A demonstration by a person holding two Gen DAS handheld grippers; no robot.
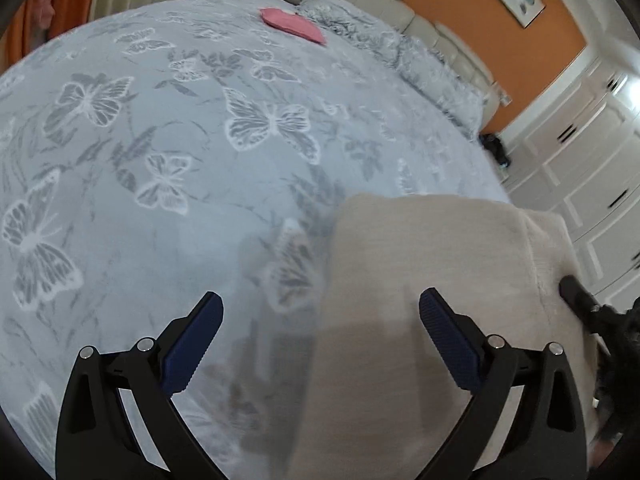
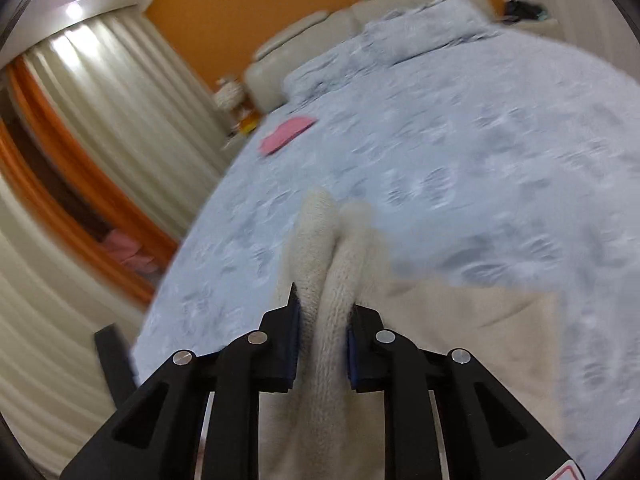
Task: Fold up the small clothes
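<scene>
A cream knitted garment (image 1: 432, 272) lies on the bed at the lower right of the left wrist view. My left gripper (image 1: 320, 312) is open and empty, its right finger over the garment's left part and its left finger over the bedspread. My right gripper (image 2: 322, 312) is shut on a bunched fold of the cream garment (image 2: 332, 280), which sticks up between the fingers; the rest of it spreads flat to the right (image 2: 480, 340). The right gripper's black tip (image 1: 576, 300) shows at the garment's right edge in the left wrist view.
A folded pink garment (image 1: 292, 24) (image 2: 286, 134) lies far up the bed near the pillows (image 1: 400, 48). The bedspread (image 1: 180, 140) is blue-grey with butterflies. White wardrobes (image 1: 580, 168) stand right of the bed, curtains (image 2: 100, 100) to its left.
</scene>
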